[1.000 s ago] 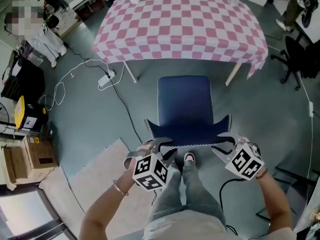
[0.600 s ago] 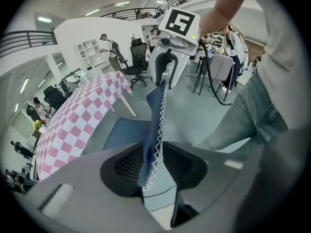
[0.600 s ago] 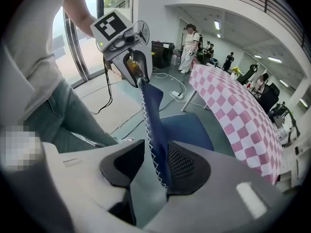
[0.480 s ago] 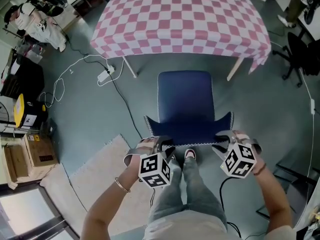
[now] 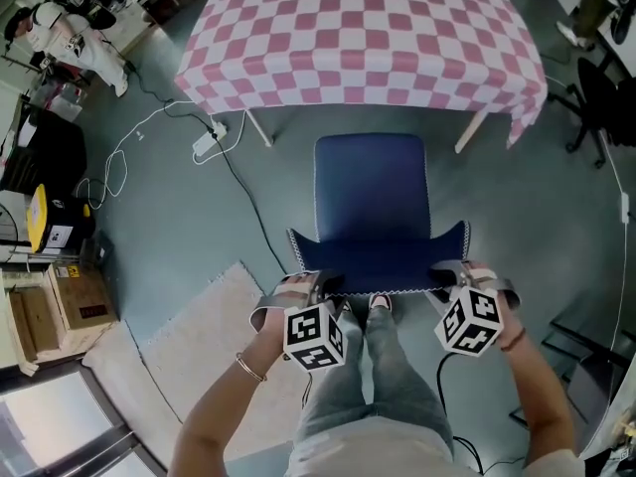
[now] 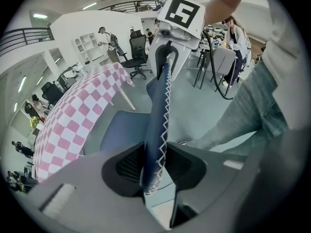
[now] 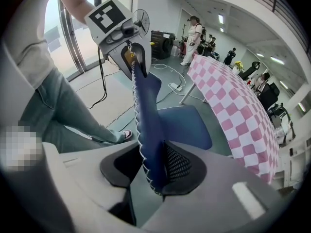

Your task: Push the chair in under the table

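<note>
The chair (image 5: 370,197) wears matt navy upholstery, its edge trimmed with white zigzag stitching. A pink-and-white checked tablecloth (image 5: 363,38) looks soft and matt, the grey floor (image 5: 169,227) smooth, the pale rug (image 5: 189,336) coarse.

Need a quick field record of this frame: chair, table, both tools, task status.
chair: blue, seat facing the table, wholly out from under it
table: pink-and-white checked cloth, apart from the chair
left tool: on the top edge of the backrest, jaws have just been closing, backrest between the pads
right tool: clamped on the same edge, at the other end
task status: chair gripped by both tools, not yet pushed in
</note>
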`<state>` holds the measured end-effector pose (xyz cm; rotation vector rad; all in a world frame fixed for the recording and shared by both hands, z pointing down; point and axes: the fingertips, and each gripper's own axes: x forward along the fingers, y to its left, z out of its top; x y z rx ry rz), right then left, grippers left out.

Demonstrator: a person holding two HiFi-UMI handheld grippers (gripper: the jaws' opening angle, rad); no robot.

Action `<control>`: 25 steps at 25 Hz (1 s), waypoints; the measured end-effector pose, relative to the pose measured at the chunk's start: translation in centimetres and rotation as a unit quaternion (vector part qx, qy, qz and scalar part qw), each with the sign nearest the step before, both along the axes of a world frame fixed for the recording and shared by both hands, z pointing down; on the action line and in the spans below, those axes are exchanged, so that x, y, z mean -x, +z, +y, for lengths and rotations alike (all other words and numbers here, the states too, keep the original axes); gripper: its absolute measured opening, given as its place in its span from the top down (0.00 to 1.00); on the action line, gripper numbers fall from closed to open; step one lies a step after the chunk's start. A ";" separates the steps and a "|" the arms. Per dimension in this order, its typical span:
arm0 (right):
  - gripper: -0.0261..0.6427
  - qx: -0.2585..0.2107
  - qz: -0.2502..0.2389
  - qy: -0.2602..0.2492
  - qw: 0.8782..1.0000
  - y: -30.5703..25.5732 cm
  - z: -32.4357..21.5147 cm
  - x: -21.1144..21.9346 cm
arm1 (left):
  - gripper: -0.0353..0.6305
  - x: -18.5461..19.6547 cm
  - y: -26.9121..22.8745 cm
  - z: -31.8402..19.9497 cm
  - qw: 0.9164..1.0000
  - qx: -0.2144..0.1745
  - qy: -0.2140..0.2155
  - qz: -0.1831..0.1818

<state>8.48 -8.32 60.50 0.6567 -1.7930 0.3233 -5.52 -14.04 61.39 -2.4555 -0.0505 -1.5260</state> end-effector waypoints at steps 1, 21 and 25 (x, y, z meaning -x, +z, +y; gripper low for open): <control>0.77 0.001 -0.001 0.003 1.000 0.0 0.0 0.0 | 0.79 0.0 0.0 0.0 1.000 0.005 -0.002 0.000; 0.78 -0.013 0.009 0.027 1.000 0.3 -2.6 -2.1 | 0.81 -2.0 -0.1 -2.3 1.000 0.004 -0.015 0.017; 0.78 -0.008 0.013 0.025 1.000 0.5 -3.8 -3.1 | 0.81 -3.0 0.1 -3.4 1.000 -0.008 -0.015 0.022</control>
